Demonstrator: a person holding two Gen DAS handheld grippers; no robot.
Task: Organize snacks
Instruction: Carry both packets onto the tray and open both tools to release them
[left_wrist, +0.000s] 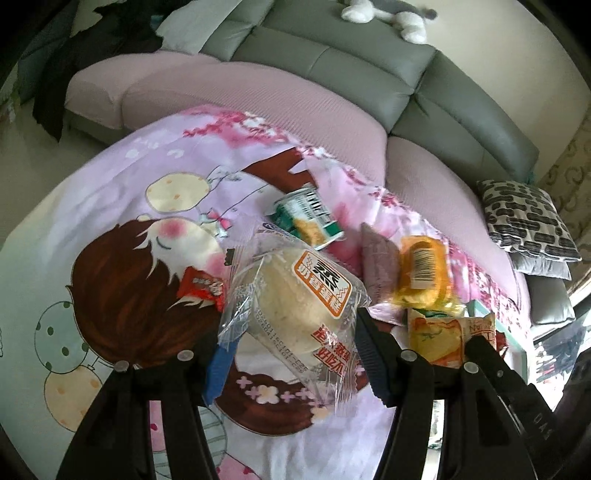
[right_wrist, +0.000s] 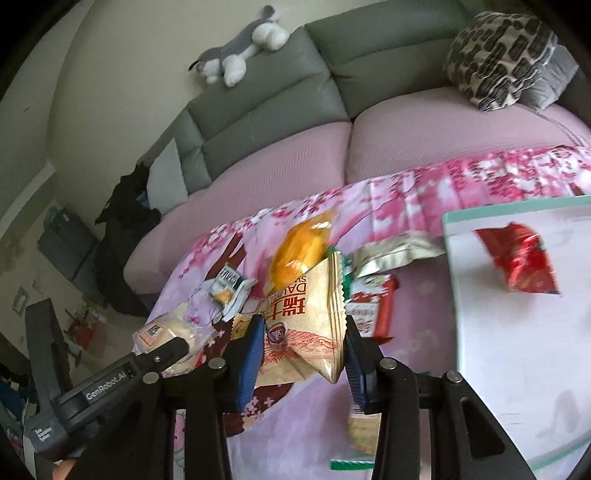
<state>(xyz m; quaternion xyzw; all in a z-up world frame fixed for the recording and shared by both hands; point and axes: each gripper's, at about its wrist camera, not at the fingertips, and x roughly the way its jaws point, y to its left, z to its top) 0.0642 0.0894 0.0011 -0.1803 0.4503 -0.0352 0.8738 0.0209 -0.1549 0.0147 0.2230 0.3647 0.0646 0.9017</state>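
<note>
My left gripper (left_wrist: 291, 354) is shut on a clear-wrapped steamed cake (left_wrist: 295, 295) with an orange label, held above the pink cartoon cloth (left_wrist: 110, 221). My right gripper (right_wrist: 304, 354) is shut on a beige Swiss-roll packet (right_wrist: 306, 317) with red characters. A green packet (left_wrist: 306, 216), a yellow packet (left_wrist: 423, 273) and a small red packet (left_wrist: 201, 288) lie on the cloth. A white tray with a green rim (right_wrist: 517, 332) at the right holds a red packet (right_wrist: 521, 258).
A red-and-white packet (right_wrist: 373, 306) and a silver pouch (right_wrist: 395, 254) lie by the tray. A grey and pink sofa (left_wrist: 332, 74) runs behind, with a patterned cushion (left_wrist: 528, 218) and a plush toy (right_wrist: 243, 55).
</note>
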